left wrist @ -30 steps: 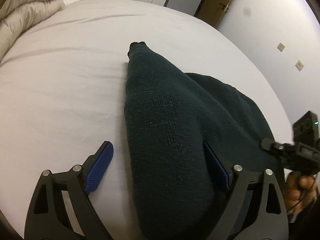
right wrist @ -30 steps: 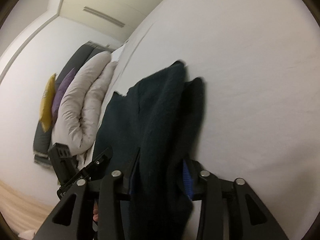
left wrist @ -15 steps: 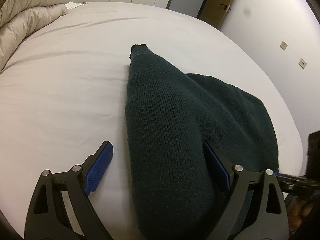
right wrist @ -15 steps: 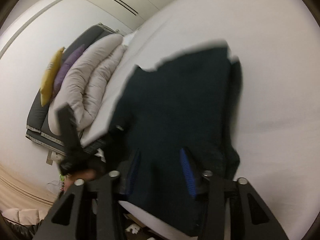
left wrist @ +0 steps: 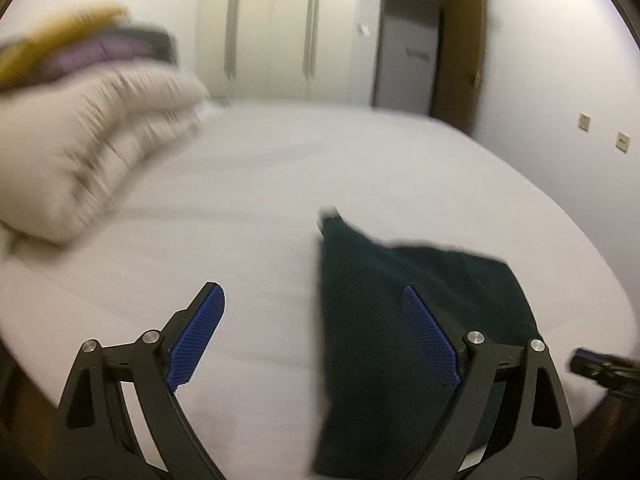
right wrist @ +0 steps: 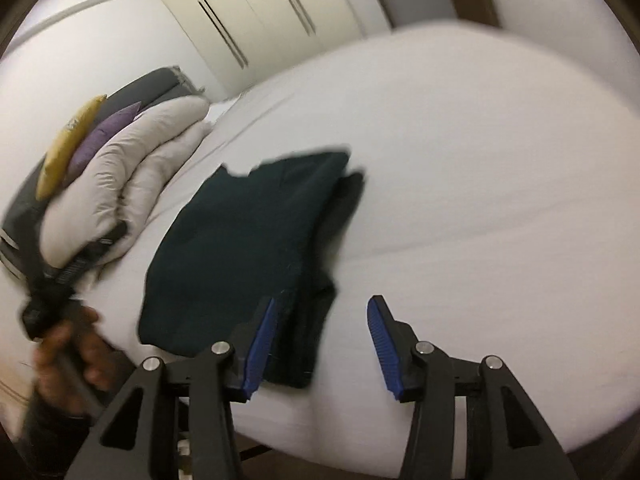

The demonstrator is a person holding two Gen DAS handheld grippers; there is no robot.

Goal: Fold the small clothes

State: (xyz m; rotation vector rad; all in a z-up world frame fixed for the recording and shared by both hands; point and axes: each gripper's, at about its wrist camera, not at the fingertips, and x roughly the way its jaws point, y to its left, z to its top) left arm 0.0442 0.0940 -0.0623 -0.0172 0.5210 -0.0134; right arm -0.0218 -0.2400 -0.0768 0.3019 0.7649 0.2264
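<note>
A dark green knitted garment (left wrist: 400, 320) lies folded flat on the white bed (left wrist: 260, 200), near the bed's front edge. It also shows in the right wrist view (right wrist: 248, 252). My left gripper (left wrist: 312, 340) is open and empty, raised above the bed, with its right finger over the garment. My right gripper (right wrist: 320, 340) is open and empty, pulled back above the garment's near right edge. The left gripper handle and the hand holding it (right wrist: 60, 308) show at the left of the right wrist view.
A rolled beige duvet (left wrist: 80, 152) with yellow and purple pillows (right wrist: 80, 136) lies at the head of the bed. White wardrobes (left wrist: 272, 28) and a door (left wrist: 412, 48) stand beyond. The bed's near edge (right wrist: 360, 452) is just below my right gripper.
My right gripper let go of the garment, opened and pulled back. My left gripper lifted and drew away from the garment. The garment now lies folded flat on the bed.
</note>
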